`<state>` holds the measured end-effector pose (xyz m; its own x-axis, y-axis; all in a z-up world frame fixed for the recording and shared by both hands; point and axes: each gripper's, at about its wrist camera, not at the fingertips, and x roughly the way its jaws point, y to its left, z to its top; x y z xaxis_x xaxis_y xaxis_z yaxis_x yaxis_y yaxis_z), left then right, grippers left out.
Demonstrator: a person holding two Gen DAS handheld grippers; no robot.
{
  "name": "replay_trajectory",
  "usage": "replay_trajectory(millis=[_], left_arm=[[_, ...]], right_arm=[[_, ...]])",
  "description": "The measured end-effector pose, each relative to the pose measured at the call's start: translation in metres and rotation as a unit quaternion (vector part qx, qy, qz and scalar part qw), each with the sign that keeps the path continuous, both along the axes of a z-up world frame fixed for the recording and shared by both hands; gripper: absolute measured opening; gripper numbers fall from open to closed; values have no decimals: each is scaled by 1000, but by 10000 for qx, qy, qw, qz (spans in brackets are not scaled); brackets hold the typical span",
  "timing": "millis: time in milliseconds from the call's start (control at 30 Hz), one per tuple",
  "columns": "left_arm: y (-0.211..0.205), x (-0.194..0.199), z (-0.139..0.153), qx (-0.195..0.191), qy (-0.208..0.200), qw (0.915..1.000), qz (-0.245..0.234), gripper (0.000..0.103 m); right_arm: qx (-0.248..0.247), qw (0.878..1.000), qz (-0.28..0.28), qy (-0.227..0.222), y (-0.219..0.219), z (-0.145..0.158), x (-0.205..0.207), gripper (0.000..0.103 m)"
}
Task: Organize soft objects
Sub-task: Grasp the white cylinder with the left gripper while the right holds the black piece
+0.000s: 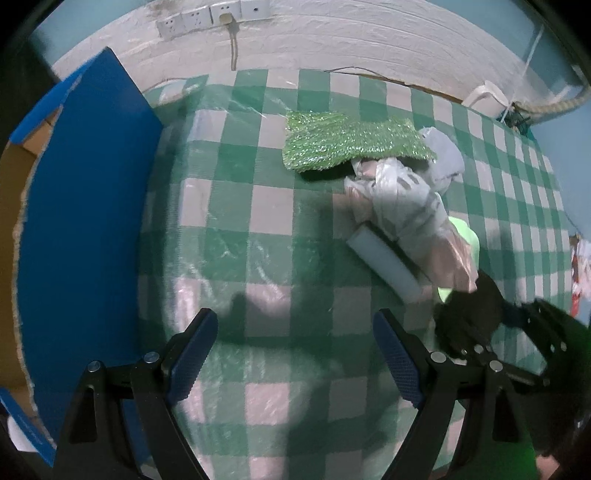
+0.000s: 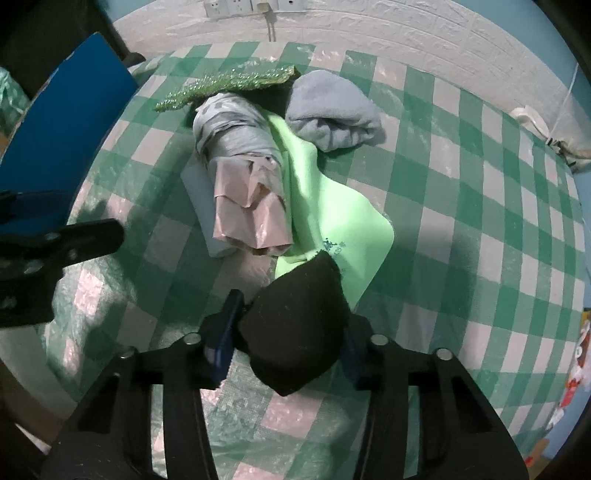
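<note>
My right gripper [image 2: 288,343] is shut on a black soft lump [image 2: 295,325], both blue pads pressing its sides just above the checked cloth. Beyond it lie a light green cloth [image 2: 332,218], a rolled grey and pink plastic bundle [image 2: 247,184], a white foam block [image 2: 199,206], a grey-blue towel [image 2: 332,110] and a glittery green mat [image 2: 229,83]. My left gripper [image 1: 295,354] points down and stands open over bare tablecloth with nothing between its fingers. The mat [image 1: 351,142], bundle [image 1: 406,206] and foam block [image 1: 384,266] are to its upper right.
An open blue cardboard box [image 1: 88,221] stands at the table's left edge. The green-and-white checked tablecloth [image 1: 258,206] has a plastic cover. A white wall with sockets [image 1: 199,18] runs behind. A white object [image 2: 532,118] lies at the far right.
</note>
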<state>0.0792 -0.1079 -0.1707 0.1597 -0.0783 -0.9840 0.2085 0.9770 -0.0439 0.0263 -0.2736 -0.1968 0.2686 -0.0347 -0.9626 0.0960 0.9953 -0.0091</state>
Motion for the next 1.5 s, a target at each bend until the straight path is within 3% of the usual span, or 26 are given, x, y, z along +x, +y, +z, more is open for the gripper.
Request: replay_trajectory(millis=[333,633,900,1100,1167,1267,1333,1500], left_arm=[[-2,17,-18,-307,252,9980,484,87],[-22,25,-21,-246,213,9977,592,87],[-56,30,-29,42,106,9990,439,87],[-82,27,-37,507,-95,9986,95,86],[-90,26,-37,511,-187,9985,-9,78],[-100,21,-33,305,-186,9991,-211,53],[-100,16,-32,67,-96,9994,-311,31],[-85,5,-29,-192,-25,9992,-339,17]], right_arm=[[115,9994,-257,-216,-27,15,-10,41],[155,9990,-294,-304,-33,25,-18,41],[231,9984,-385,-351,-43,32,-21,41],[241,9979,-459,-386,-47,34,-24,41],[248,9978,-483,-391,-48,34,-25,41],[258,9976,-493,-409,-48,36,-25,41],[267,9976,-492,-416,-47,37,-24,41],[270,9974,-483,-471,-46,41,-22,41]])
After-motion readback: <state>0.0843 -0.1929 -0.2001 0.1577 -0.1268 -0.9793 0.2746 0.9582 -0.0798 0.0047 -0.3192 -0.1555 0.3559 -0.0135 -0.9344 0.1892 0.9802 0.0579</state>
